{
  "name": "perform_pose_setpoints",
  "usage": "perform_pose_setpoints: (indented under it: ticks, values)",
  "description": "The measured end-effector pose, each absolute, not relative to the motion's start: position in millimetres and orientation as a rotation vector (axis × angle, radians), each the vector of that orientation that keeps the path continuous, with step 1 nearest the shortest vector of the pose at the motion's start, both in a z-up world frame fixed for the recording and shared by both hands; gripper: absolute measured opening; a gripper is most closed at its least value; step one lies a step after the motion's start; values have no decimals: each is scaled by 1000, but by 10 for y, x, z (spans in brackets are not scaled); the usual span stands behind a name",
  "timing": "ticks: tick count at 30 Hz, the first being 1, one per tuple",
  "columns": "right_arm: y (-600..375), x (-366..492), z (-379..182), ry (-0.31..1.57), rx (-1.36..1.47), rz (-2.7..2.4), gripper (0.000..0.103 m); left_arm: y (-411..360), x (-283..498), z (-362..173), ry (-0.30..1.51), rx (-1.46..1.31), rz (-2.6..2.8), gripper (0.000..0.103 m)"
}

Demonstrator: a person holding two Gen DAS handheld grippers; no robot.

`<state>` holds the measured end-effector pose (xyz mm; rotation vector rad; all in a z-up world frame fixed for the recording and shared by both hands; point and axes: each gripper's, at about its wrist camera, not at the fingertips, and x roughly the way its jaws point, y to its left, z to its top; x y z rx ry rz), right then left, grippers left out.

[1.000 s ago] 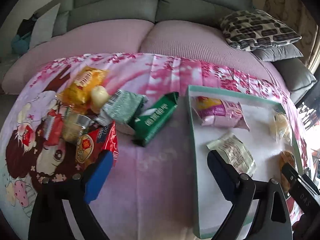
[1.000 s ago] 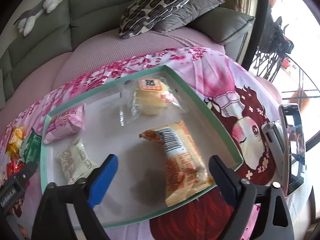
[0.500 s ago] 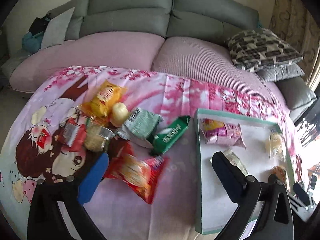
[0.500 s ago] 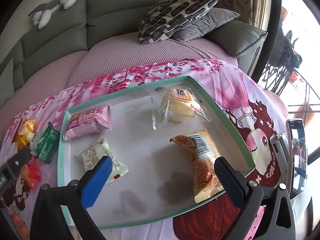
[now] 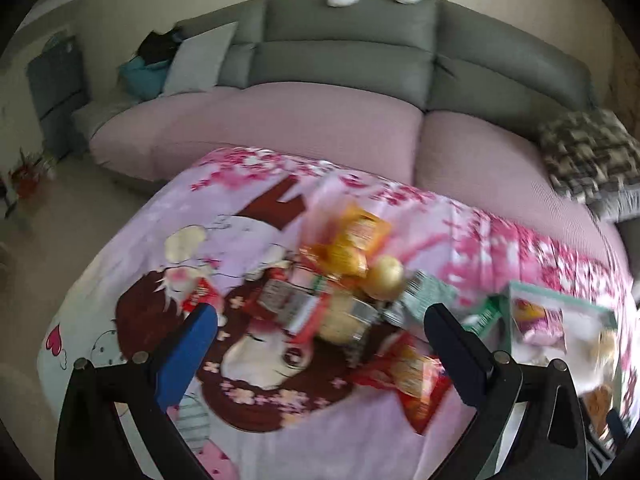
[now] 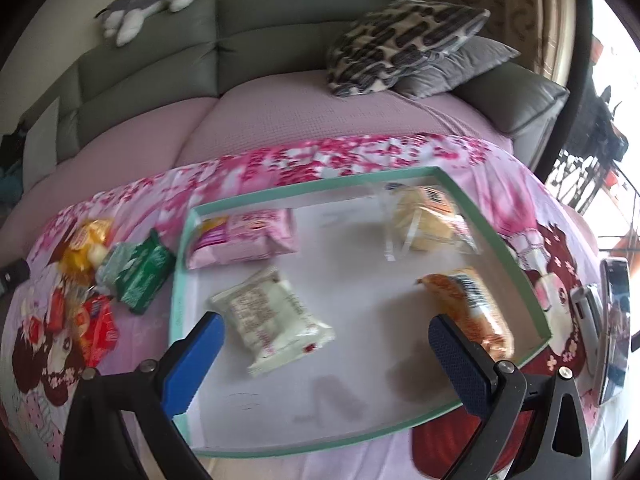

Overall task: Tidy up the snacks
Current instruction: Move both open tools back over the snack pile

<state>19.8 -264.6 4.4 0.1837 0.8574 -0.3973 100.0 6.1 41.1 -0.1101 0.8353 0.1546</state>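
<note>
Blurring all labels (white packet [image 6: 272, 316] included)

Mint-green tray [image 6: 496, 236] with white floor; pink cherry-blossom cartoon cloth [image 6: 320, 156]; pink packet [image 6: 244, 236], dark-green packet [image 6: 142, 276], red packet [image 5: 412, 376]; grey sofa [image 5: 344, 52].

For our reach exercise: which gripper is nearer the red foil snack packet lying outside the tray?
Left. The left gripper hovers open right over the loose pile, the red foil snack packet beside its right finger. The right gripper hangs open over the green-rimmed tray.

Soft daylight, motion blur, fisheye warping
</note>
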Motion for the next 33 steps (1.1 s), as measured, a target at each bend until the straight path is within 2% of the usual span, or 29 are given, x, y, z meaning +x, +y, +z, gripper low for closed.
perform_pose_setpoints:
  ticks: [6, 16, 33]
  values:
    - [-2348, 279, 73, 839, 183, -311, 103, 562, 989, 436, 837, -71, 382, 103]
    - [-1851, 380, 126, 806, 173, -222, 103, 1292, 981, 371, 866, -106, 428, 103]
    - [-1276, 766, 15, 855, 221, -103, 103, 1994, 1042, 83, 839, -370, 335, 103]
